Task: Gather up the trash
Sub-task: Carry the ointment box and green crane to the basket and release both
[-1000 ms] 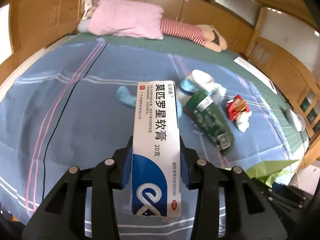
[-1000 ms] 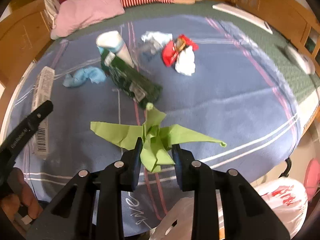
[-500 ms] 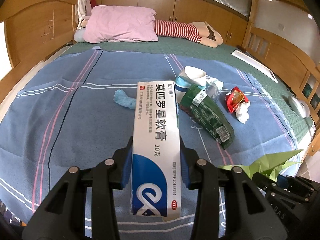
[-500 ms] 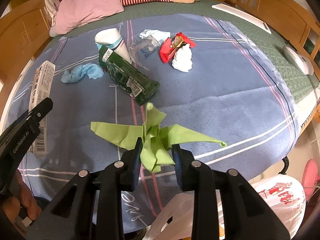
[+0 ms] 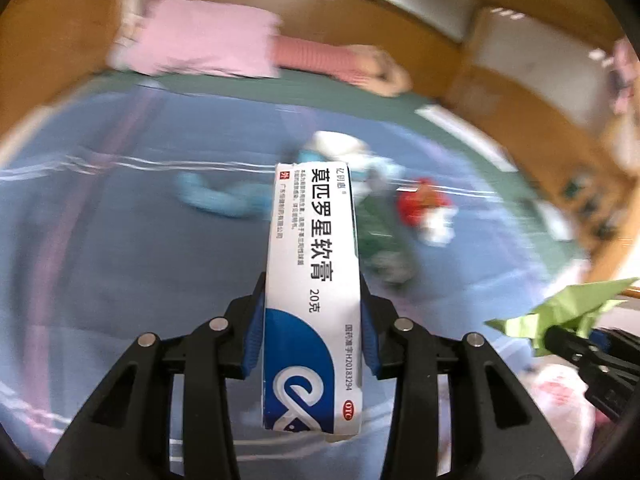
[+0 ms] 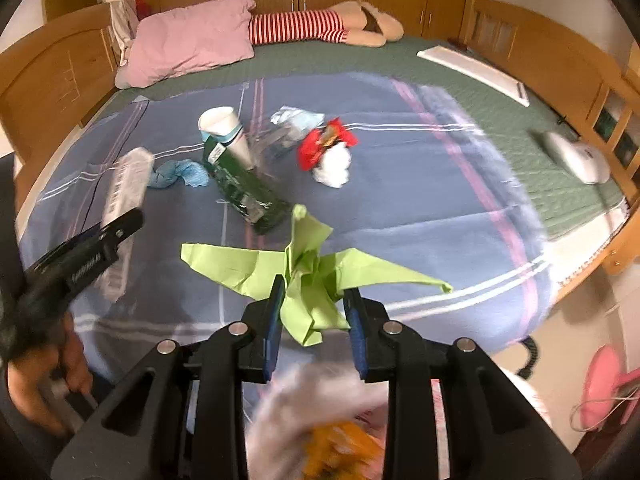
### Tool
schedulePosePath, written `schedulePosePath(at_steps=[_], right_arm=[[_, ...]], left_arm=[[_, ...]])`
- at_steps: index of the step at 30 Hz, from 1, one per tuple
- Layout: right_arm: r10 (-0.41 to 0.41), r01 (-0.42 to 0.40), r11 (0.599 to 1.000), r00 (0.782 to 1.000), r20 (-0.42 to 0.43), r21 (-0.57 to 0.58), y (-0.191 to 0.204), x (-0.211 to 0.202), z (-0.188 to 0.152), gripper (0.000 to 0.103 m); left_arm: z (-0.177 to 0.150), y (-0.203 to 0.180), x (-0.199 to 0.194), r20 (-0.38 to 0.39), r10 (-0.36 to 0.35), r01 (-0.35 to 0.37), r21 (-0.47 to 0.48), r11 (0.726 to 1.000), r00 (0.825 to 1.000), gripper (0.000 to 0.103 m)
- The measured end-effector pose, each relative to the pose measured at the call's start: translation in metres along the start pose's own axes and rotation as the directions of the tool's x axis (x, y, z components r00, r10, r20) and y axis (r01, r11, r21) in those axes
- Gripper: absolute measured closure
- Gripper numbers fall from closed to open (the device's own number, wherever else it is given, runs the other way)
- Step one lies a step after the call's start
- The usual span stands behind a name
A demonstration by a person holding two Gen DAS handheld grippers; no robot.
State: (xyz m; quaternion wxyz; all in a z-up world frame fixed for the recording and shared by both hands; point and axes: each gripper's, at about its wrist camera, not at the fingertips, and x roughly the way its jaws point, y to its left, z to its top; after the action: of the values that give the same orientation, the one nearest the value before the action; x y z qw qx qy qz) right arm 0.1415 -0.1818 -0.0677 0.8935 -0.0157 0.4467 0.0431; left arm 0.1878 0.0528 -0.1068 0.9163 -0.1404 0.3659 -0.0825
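ointment box (image 5: pixel 314 280) lengthwise, pointing forward

The left gripper (image 5: pixel 312 336) is squeezed shut on a box; the right gripper (image 6: pixel 314 316) is squeezed shut on green paper.

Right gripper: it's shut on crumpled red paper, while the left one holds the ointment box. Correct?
Not quite. The right wrist view shows the right gripper shut on crumpled green paper, not red. The left gripper does hold the ointment box.
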Motion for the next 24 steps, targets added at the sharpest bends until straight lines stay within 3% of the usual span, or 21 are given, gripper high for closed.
schedulePosePath(at_steps=[5,8,9,12,14,17,20,22,24], right_arm=[[-0.015,0.015,1.000,0.995,-0.096,-0.002,-0.034,-0.029,-0.028,0.073],[-0.073,0.068,0.997,0.981,-0.180,-0.036,-0.046,-0.027,-0.054,0.073],[-0.080,0.071,0.996,0.967,-0.244,-0.044,-0.050,-0.019,-0.068,0.073],[-0.094,0.074,0.995,0.926,-0.364,-0.070,-0.056,0.000,-0.095,0.051],[-0.120,0.110,0.993,0.938,-0.326,-0.050,-0.063,-0.007,-0.096,0.038],[-0.073,0.096,0.987,0.981,-0.179,0.125,-0.090,-0.038,-0.076,0.030],[-0.058,0.076,0.951,0.996,-0.067,0.301,-0.121,-0.063,-0.062,0.025],[-0.068,0.071,0.924,0.997,-0.021,0.375,-0.136,-0.071,-0.057,0.025],[-0.079,0.081,0.918,0.997,-0.022,0.389,-0.139,-0.071,-0.056,0.025]], left_arm=[[-0.007,-0.034,-0.010,-0.010,-0.201,0.200,0.141,0.970,0.980,0.063],[-0.015,-0.056,-0.014,-0.045,-0.292,0.294,0.222,0.930,0.955,0.063],[-0.019,-0.062,-0.014,-0.056,-0.311,0.315,0.240,0.918,0.949,0.063],[-0.030,-0.082,-0.016,-0.107,-0.371,0.385,0.311,0.869,0.922,0.063],[-0.035,-0.093,-0.017,-0.141,-0.393,0.417,0.350,0.839,0.909,0.063],[-0.049,-0.111,-0.020,-0.203,-0.430,0.475,0.424,0.771,0.880,0.062],[-0.066,-0.129,-0.023,-0.284,-0.479,0.555,0.484,0.676,0.831,0.062],[-0.078,-0.140,-0.027,-0.350,-0.505,0.612,0.520,0.596,0.789,0.062],[-0.094,-0.152,-0.034,-0.438,-0.541,0.692,0.533,0.487,0.718,0.062]])
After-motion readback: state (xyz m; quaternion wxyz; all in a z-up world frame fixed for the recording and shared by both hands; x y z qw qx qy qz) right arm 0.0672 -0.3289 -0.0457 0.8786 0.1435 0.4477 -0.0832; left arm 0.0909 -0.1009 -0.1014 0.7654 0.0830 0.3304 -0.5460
